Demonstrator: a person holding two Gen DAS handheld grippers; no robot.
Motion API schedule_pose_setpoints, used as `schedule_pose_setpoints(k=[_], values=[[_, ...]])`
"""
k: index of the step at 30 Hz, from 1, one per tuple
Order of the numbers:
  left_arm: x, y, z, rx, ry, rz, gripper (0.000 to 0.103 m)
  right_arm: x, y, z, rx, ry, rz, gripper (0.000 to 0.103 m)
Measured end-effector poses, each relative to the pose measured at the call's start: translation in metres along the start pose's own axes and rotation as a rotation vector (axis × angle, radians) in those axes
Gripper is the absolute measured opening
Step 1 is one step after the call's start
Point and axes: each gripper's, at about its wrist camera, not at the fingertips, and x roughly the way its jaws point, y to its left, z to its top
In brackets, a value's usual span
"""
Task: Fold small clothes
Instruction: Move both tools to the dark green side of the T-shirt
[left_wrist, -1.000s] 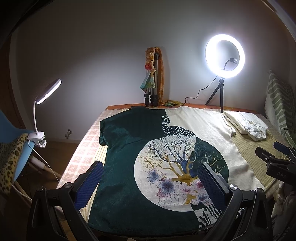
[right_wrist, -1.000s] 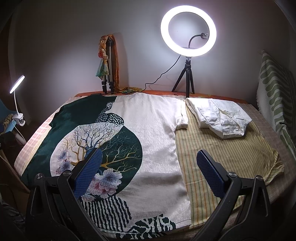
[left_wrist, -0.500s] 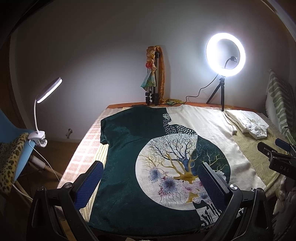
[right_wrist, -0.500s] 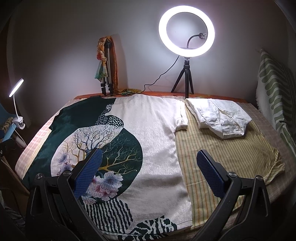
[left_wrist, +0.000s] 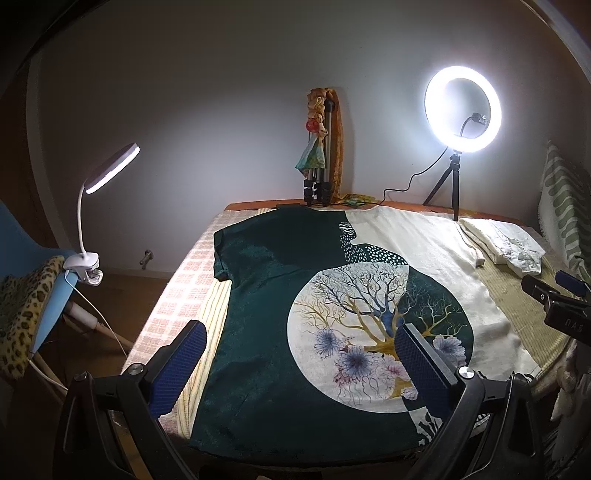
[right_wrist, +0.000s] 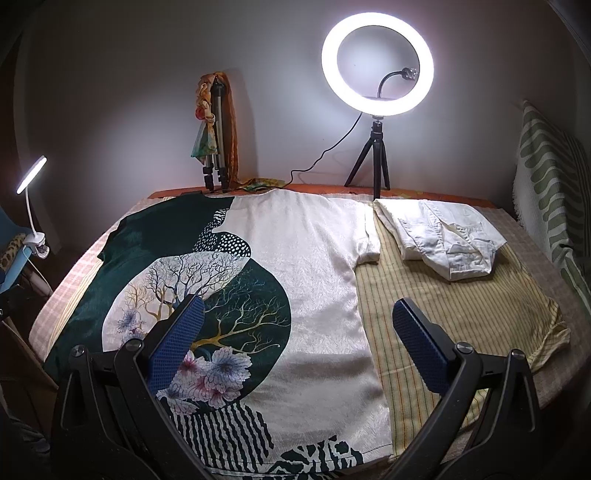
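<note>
A green and cream T-shirt (left_wrist: 295, 295) with a round tree print lies spread flat on the table; it also shows in the right wrist view (right_wrist: 303, 280). My left gripper (left_wrist: 299, 354) is open and empty above the shirt's near hem. My right gripper (right_wrist: 295, 332) is open and empty above the shirt's cream right side, near the hem. It shows at the right edge of the left wrist view (left_wrist: 554, 295). A folded white garment (right_wrist: 447, 236) lies at the back right on a striped yellow cloth (right_wrist: 461, 314).
A lit ring light on a tripod (right_wrist: 376, 66) and a folded tripod with a scarf (right_wrist: 216, 129) stand at the table's far edge. A clip lamp (left_wrist: 107, 173) and a blue chair (left_wrist: 40, 302) are left of the table. A green patterned cushion (right_wrist: 550, 184) is on the right.
Both grippers have edged slightly forward and left over the shirt. They stay open. The shirt has not moved.
</note>
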Motion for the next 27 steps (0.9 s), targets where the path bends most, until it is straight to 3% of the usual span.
schedule_pose_setpoints(k=[7,11,15,21,27], values=[[0.001,0.011,-0.004,-0.014,0.009,0.006,0.102,0.004,0.007,0.003,-0.017,-0.009,0.009,0.103],[0.005,0.027,-0.011,-0.056,0.018,-0.033,0.09,0.005,0.01,0.007,-0.008,-0.046,0.107,0.103],[0.011,0.049,-0.022,-0.121,0.036,-0.069,0.086,0.003,0.02,0.02,-0.036,-0.115,0.225,0.103],[0.023,0.085,-0.048,-0.173,0.098,-0.023,0.069,0.031,0.065,0.062,-0.141,0.0,0.293,0.103],[0.032,0.112,-0.071,-0.253,0.168,-0.033,0.056,0.066,0.106,0.099,-0.121,0.063,0.443,0.102]])
